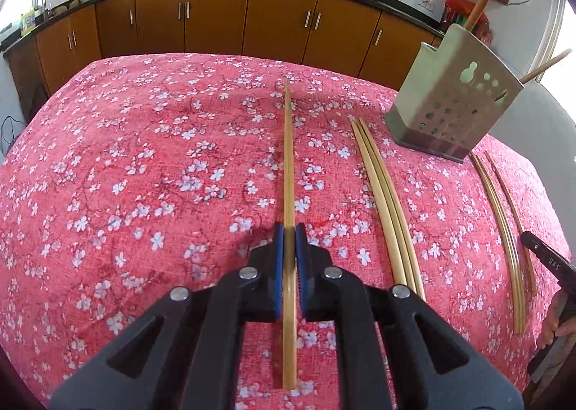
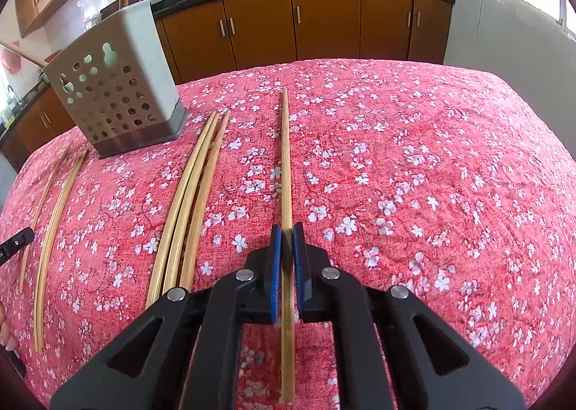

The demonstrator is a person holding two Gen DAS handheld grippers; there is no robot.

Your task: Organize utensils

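Here, left tool (image 1: 289,230) pitched downward, clamping chopstick (image 1: 288,157), above tablecloth (image 1: 126,157)

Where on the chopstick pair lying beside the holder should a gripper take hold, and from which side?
Grip the chopstick pair near mid-length, from above, jaws across its width: it lies flat on the tablecloth, long and thin, sticks touching, so one pinch probably takes both.
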